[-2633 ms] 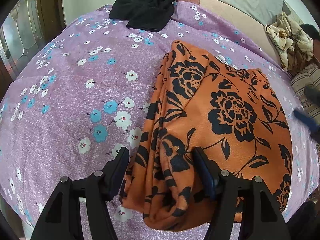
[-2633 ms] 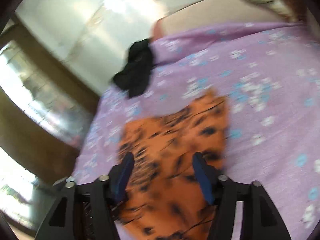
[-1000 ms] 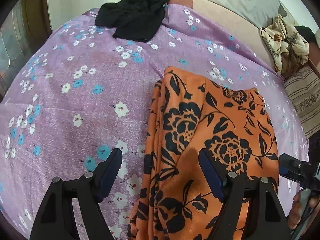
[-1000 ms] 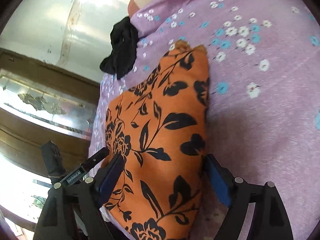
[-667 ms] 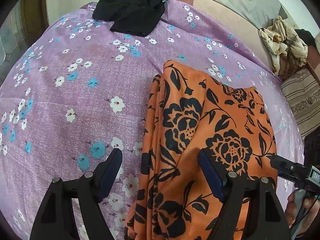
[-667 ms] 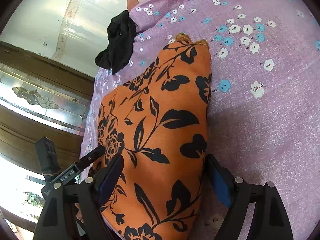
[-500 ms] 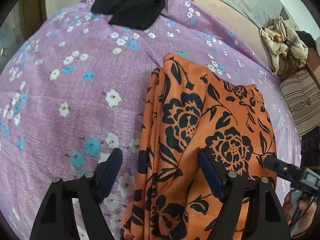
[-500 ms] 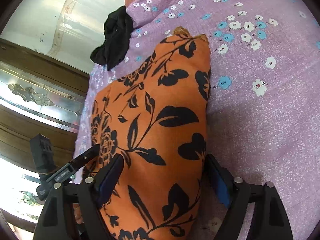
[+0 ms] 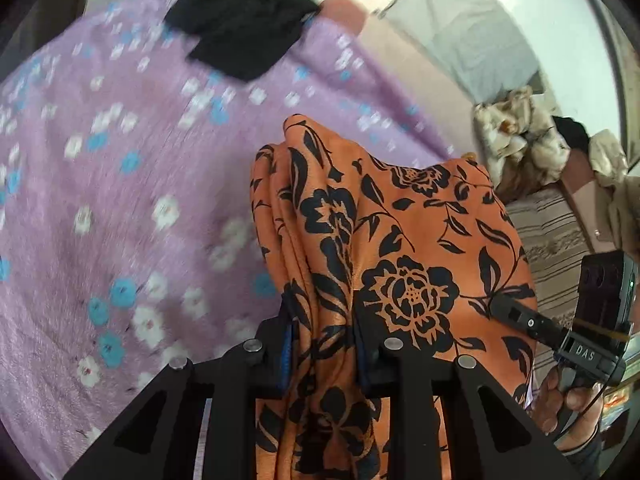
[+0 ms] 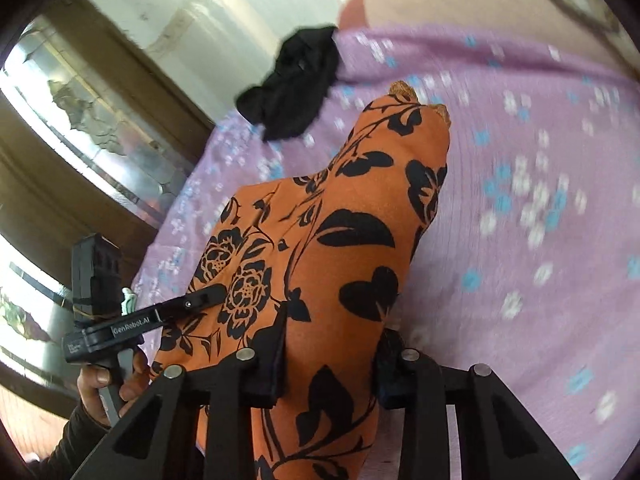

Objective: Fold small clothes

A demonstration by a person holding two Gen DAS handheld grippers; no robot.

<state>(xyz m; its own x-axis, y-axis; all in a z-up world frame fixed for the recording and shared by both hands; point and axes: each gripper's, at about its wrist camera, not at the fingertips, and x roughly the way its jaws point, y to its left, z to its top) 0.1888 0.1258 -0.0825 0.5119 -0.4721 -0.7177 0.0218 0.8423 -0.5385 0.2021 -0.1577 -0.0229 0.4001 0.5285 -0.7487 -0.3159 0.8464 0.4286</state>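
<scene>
Left wrist: apparently pinched orange garment

Daylight fills both views, brightest at the top, where the pale wall washes out in glare. Motion blur smears the purple flowered bedspread and the black garment at upper centre, while the orange flowered cloth stays fairly sharp. Fisheye curvature bends the edges, and dark vignetting rings every corner.

bedsheet: lilac, floral | pillow: striped | beige heap (perhaps cloth, blurred)
</scene>
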